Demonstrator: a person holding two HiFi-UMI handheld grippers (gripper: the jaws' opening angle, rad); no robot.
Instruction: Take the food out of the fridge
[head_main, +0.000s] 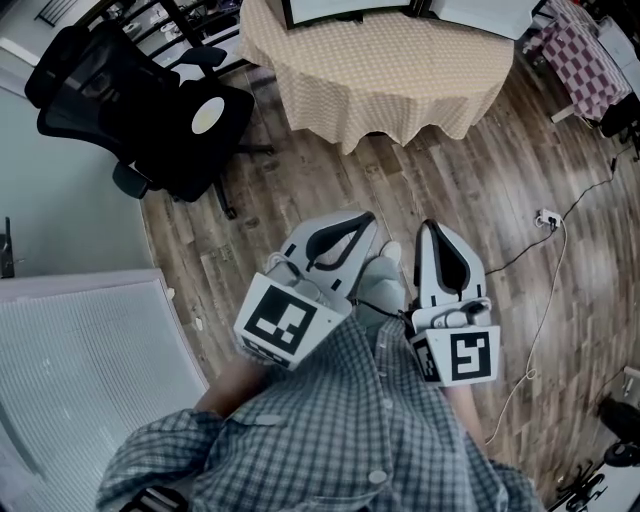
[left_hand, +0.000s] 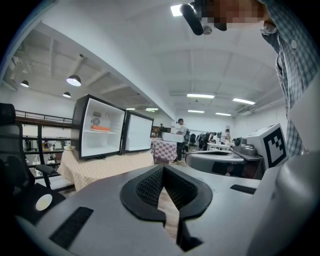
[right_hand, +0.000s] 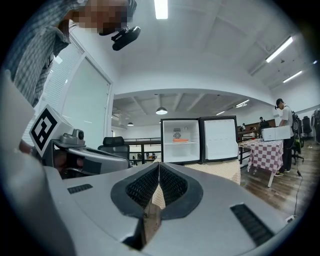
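A small black fridge (right_hand: 180, 141) stands on a table with a beige cloth (head_main: 380, 70), its door (right_hand: 218, 139) swung open to the right. On its upper shelf lies an orange piece of food (right_hand: 180, 140), which the left gripper view also shows as the food (left_hand: 100, 128) inside the fridge (left_hand: 97, 127). Both grippers are held close to my body, well short of the table. My left gripper (head_main: 365, 222) is shut with nothing in it. My right gripper (head_main: 430, 228) is beside it, fingertips together and empty.
A black office chair (head_main: 150, 110) stands left of the table. A white panel (head_main: 90, 380) lies at the lower left. A white cable and plug (head_main: 548, 218) trail on the wooden floor at the right. A person (right_hand: 286, 130) stands by a checkered table (right_hand: 265, 150) far right.
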